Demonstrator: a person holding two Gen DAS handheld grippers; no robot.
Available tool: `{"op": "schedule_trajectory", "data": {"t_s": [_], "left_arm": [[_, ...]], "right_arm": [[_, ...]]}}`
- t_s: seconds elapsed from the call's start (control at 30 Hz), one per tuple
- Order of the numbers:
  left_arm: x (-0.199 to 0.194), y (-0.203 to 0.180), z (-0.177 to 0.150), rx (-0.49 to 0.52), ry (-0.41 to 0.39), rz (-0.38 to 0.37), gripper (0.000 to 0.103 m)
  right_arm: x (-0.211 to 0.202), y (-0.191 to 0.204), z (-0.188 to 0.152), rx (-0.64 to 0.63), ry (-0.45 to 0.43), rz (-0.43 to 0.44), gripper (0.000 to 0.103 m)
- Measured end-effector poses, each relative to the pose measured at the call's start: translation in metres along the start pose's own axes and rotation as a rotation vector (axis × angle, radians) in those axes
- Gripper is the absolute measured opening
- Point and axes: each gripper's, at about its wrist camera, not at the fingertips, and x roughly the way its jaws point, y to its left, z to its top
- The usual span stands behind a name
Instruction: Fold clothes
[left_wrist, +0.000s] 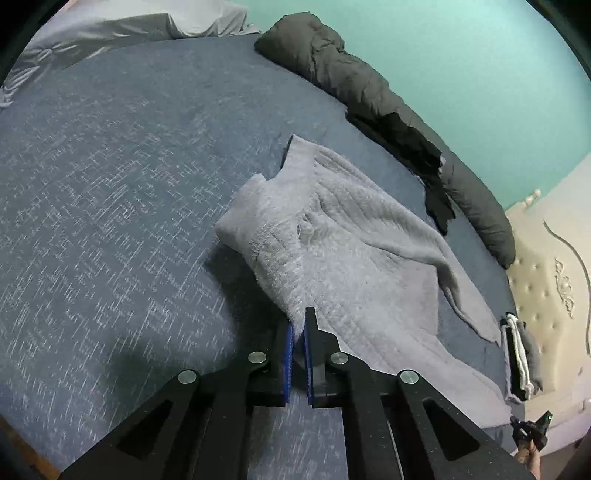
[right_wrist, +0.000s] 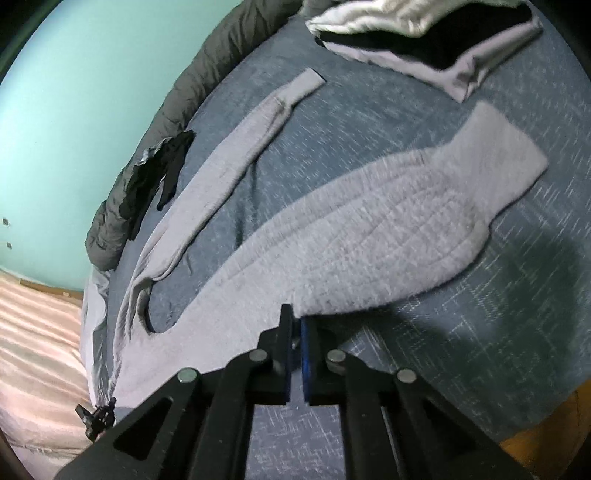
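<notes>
Sweater (left_wrist: 354, 236) hem btwn hand-held gripper (left_wrist: 298, 328) pads

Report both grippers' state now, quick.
Left gripper: shut on the edge of the light grey fuzzy knit sweater.
Right gripper: shut on the same sweater's edge.

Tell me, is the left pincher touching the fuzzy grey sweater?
Touching. The left wrist view shows the left gripper shut on the grey sweater's edge, with the fabric caught between its blue pads.
</notes>
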Motion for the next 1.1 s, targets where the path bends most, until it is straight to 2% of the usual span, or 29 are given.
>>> {"op": "schedule_trajectory", "data": {"t_s": [0.27, 0.47, 0.57, 0.63, 0.7, 0.77, 0.87, 1.03, 1.07, 1.1], "left_arm": [[-0.02, 0.011, -0.025, 0.002, -0.004, -0.01, 0.005], [0.0, 0.031, -0.039, -0.043, 0.063, -0.021, 0.006], [0.012, 0.035, -0.038, -0.058, 0.086, 0.008, 0.01], [0.013, 0.04, -0.035, -0.077, 0.071, 0.019, 0.019], [0.011, 0.044, -0.029, -0.096, 0.048, 0.018, 0.043], [0.012, 0.047, -0.023, -0.109, 0.035, 0.023, 0.053], [0.017, 0.052, -0.011, -0.124, 0.025, 0.036, 0.053], [0.034, 0.057, -0.003, -0.141, 0.045, 0.018, 0.05], [0.037, 0.057, -0.003, -0.139, 0.051, 0.017, 0.031], [0.039, 0.056, -0.003, -0.125, 0.052, 0.026, 0.02]], "right_arm": [[-0.016, -0.003, -0.002, -0.046, 0.032, -0.024, 0.003], [-0.004, -0.017, -0.016, -0.055, 0.083, -0.05, 0.003], [0.004, -0.021, -0.019, -0.057, 0.102, -0.047, 0.003], [0.006, -0.022, -0.02, -0.057, 0.114, -0.048, 0.006], [0.003, -0.02, -0.017, -0.062, 0.107, -0.077, 0.008], [-0.003, -0.016, -0.013, -0.075, 0.084, -0.106, 0.017], [-0.014, -0.007, -0.006, -0.102, 0.034, -0.119, 0.018], [-0.02, 0.017, 0.004, -0.141, -0.03, -0.107, 0.019], [-0.02, 0.022, 0.004, -0.149, -0.043, -0.111, 0.019], [-0.021, 0.025, 0.005, -0.156, -0.054, -0.113, 0.019]]}}
